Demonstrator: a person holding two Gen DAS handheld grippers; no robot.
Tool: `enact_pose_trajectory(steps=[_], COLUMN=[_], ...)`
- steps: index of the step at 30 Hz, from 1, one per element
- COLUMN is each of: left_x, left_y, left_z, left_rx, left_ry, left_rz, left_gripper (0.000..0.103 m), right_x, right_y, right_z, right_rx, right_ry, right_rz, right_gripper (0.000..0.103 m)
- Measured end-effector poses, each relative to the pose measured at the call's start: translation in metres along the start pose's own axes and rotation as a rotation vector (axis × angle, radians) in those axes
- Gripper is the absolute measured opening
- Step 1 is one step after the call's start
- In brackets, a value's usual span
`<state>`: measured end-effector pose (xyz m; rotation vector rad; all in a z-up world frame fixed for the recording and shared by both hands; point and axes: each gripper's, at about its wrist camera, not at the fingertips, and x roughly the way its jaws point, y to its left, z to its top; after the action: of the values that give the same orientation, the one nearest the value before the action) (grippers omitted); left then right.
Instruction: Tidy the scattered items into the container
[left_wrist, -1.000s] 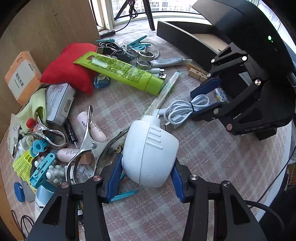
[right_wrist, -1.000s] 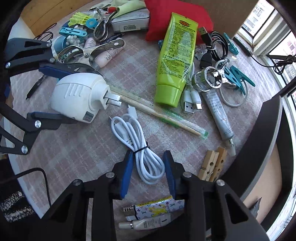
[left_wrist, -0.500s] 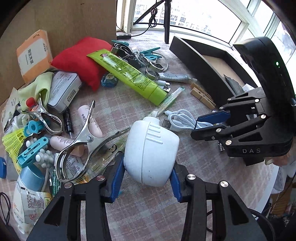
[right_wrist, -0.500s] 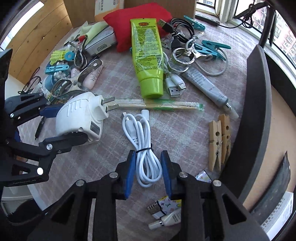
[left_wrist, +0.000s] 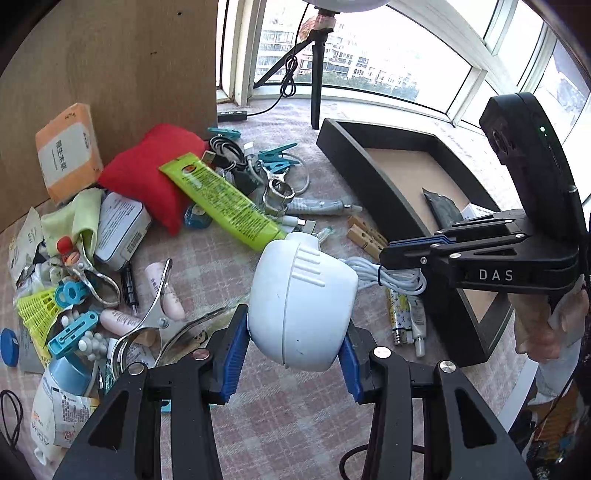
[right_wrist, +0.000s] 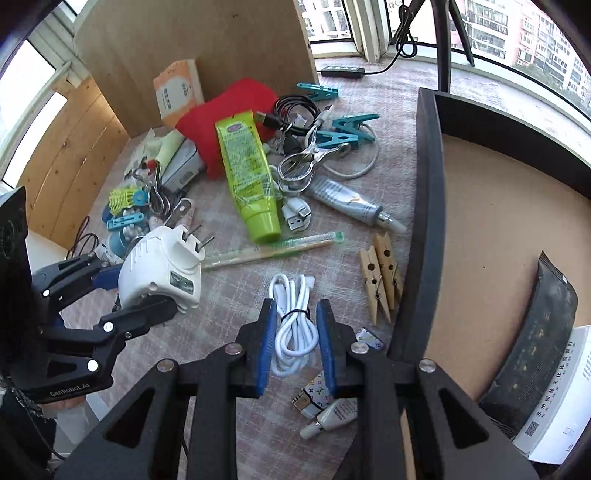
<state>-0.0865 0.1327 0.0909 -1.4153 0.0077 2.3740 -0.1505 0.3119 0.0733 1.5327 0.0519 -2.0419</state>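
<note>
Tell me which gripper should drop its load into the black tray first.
Right. The right gripper, clamping the coiled white cable, is beside the black tray; the left gripper, holding the white plug adapter, sits farther away.

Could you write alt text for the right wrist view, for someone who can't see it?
The right gripper is closed on a bundled white cable, lifted beside the dark tray. To its left, the left gripper holds a white plug adapter above a table strewn with a green tube, clothespins and other clutter.
</note>
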Motion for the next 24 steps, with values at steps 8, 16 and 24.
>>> enact_pose_trajectory(steps=[8, 16, 24], left_x=[0.007, 0.01, 0.012], left_y=[-0.008, -0.003, 0.007], left_z=[0.001, -0.006, -0.008], left_rx=[0.013, -0.002, -0.039], left_ry=[0.016, 0.038, 0.037], left_rz=[-0.012, -0.003, 0.002], left_gripper=[0.042, 0.042, 0.042], right_x=[0.031, 0.057, 0.089], right_y=[0.035, 0.059, 0.071], right_z=[0.003, 0.007, 0.0], right_rx=[-0.082, -0.328, -0.511], right_ry=[0.063, 0.145, 0.263], right_rz=[0.007, -0.173, -0.269], right_gripper=[0.004, 0.04, 0.04])
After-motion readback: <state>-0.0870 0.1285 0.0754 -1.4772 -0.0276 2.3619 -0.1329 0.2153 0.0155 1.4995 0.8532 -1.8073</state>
